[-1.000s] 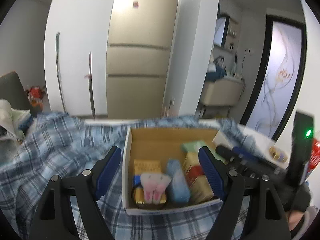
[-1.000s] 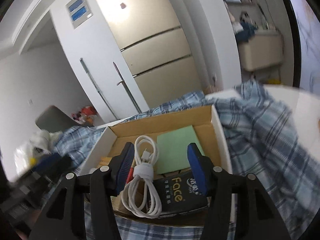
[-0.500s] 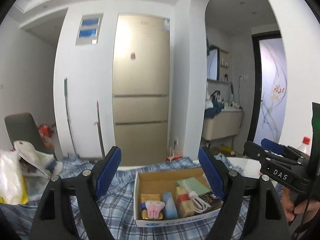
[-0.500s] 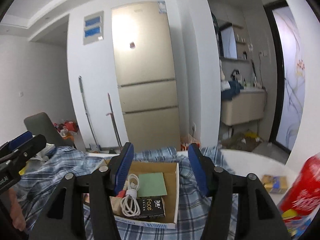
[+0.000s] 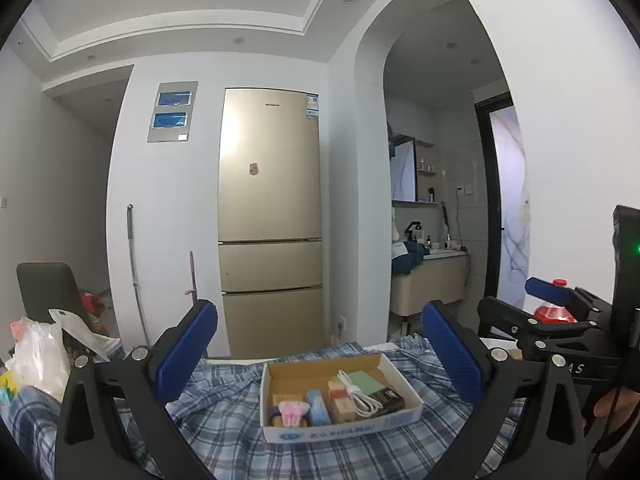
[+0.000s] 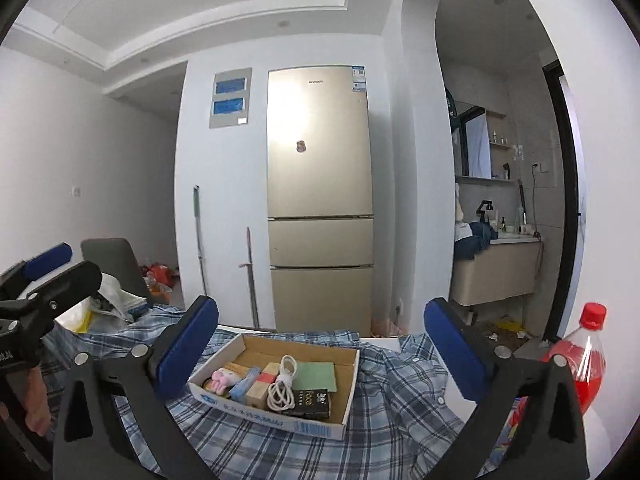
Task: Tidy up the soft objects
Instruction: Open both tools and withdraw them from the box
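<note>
A shallow cardboard box (image 5: 408, 376) (image 6: 352, 376) sits on a blue plaid shirt (image 5: 224, 404) (image 6: 400, 396) spread over the table. The box holds a coiled white cable (image 5: 360, 398) (image 6: 282, 388), a green pad (image 6: 316, 376), a black "Face" packet (image 6: 312, 402), a pink plush (image 5: 292, 412) (image 6: 220, 380) and small boxes. My left gripper (image 5: 318, 354) is open and empty, held high and back from the box. My right gripper (image 6: 320, 350) is open and empty too, above the box's near side. Each gripper shows at the edge of the other's view.
A red drink bottle (image 6: 582, 364) stands at the right of the table. Plastic bags (image 5: 36, 356) lie at the left by a dark chair (image 5: 48, 294). A gold fridge (image 5: 270, 220) and a mop (image 6: 200, 240) stand behind.
Both grippers have pulled up and back from the box, which now looks small and far. The cable lies in the box. Both grippers stay open.
</note>
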`<move>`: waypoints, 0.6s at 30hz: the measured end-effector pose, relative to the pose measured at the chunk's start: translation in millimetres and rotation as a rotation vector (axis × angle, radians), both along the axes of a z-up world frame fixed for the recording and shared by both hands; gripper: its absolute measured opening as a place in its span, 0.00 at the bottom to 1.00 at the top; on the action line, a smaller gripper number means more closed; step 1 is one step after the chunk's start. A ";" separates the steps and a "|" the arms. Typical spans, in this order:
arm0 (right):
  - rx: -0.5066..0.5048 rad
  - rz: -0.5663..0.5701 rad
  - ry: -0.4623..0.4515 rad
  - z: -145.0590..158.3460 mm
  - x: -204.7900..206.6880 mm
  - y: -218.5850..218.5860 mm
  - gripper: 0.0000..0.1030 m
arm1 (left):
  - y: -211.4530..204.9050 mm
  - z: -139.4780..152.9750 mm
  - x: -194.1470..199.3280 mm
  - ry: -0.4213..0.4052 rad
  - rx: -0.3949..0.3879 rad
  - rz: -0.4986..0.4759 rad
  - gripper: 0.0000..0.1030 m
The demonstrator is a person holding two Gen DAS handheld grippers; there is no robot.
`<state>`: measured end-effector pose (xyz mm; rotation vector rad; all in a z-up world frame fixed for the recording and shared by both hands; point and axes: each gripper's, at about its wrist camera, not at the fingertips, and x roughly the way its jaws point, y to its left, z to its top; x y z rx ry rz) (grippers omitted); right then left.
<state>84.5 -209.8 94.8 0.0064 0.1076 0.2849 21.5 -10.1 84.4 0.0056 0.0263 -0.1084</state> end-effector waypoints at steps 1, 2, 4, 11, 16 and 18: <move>0.005 -0.001 0.009 -2.6 -1.4 -1.7 1.00 | -0.3 -2.9 -2.6 0.002 0.000 0.001 1.00; 0.006 -0.010 0.016 -6.0 -2.7 -2.5 1.00 | -0.2 -6.2 -4.3 0.004 0.003 0.001 1.00; 0.006 -0.030 0.012 -15.3 -11.3 -5.5 1.00 | 0.2 -15.1 -7.0 0.014 0.010 0.010 1.00; -0.011 -0.037 0.040 -41.6 -15.2 -8.4 1.00 | 7.3 -59.1 -0.6 0.061 0.012 0.060 1.00; -0.037 -0.036 0.037 -63.1 -18.9 -4.4 1.00 | 17.4 -72.7 4.0 0.076 -0.027 0.062 1.00; -0.065 -0.034 0.066 -69.5 -15.7 0.7 1.00 | 17.5 -73.6 3.2 0.070 -0.029 0.061 1.00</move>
